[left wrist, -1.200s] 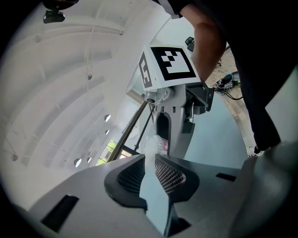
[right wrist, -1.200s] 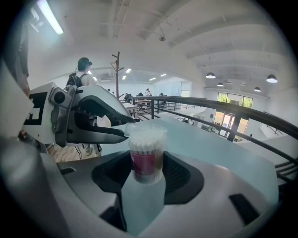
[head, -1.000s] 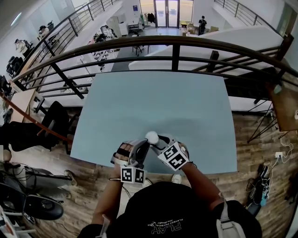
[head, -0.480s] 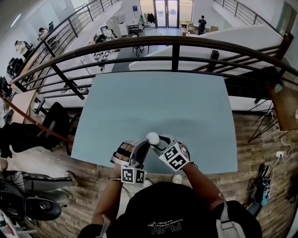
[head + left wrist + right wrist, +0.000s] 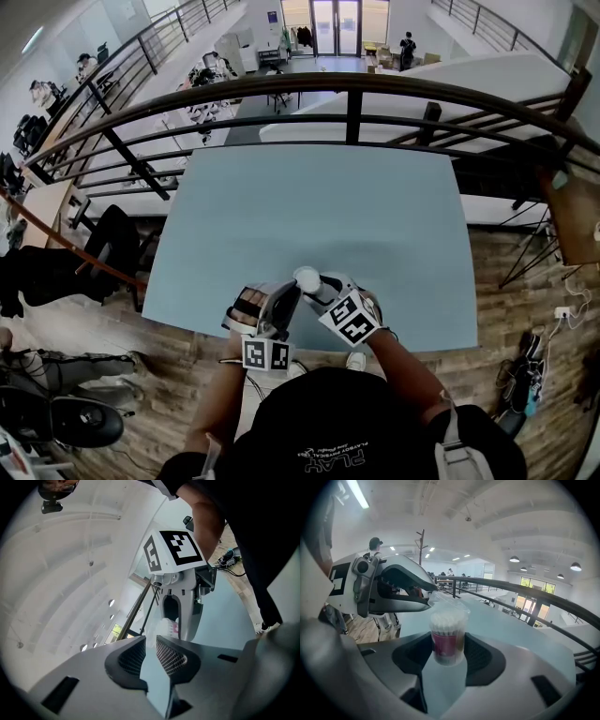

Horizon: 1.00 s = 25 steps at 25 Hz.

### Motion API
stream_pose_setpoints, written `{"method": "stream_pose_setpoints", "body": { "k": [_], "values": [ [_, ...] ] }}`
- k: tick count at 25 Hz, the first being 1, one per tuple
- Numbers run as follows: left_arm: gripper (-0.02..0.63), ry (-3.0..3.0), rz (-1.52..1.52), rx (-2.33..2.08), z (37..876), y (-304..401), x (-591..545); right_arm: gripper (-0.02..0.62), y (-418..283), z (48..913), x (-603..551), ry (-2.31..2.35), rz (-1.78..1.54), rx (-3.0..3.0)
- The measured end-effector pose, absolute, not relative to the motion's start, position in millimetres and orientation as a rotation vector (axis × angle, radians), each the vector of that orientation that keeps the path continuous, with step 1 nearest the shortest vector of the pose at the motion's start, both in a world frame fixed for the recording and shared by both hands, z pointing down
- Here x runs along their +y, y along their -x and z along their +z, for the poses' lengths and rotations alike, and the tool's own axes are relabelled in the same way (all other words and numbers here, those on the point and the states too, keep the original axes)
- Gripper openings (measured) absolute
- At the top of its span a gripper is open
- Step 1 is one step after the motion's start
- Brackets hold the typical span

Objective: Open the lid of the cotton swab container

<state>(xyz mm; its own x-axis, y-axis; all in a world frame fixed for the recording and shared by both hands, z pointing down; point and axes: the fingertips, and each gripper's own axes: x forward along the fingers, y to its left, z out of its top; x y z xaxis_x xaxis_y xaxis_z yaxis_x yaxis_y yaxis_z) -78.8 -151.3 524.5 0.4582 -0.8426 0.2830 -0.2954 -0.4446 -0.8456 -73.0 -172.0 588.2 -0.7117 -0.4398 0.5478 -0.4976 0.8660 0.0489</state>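
The cotton swab container (image 5: pixel 449 638) is a small clear tub with a pink label, packed with white swabs. It stands upright between the pads of my right gripper (image 5: pixel 449 645), which is shut on it. Its clear lid (image 5: pixel 448 603) sits tilted on top. My left gripper (image 5: pixel 429 597) comes in from the left, its tips pinched on the lid's near rim. In the head view the container (image 5: pixel 307 278) is just above the table's near edge, with the left gripper (image 5: pixel 292 291) and right gripper (image 5: pixel 319 285) meeting at it. The left gripper view shows the container (image 5: pixel 168 626) beyond narrow jaws.
The pale blue table (image 5: pixel 319 206) stretches away in front of both grippers. A dark metal railing (image 5: pixel 352 94) runs along its far side. Wooden floor (image 5: pixel 511 300) lies to the right, with chairs and desks at the left.
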Motion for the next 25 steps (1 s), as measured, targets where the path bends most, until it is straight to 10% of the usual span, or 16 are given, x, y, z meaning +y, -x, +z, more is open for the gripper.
{"method": "stream_pose_setpoints", "body": {
  "k": [25],
  "values": [
    [0.071,1.977,-0.867,1.053,496,72,-185,0.221,82,584,-152,-0.629,0.057,-2.488]
  ]
}}
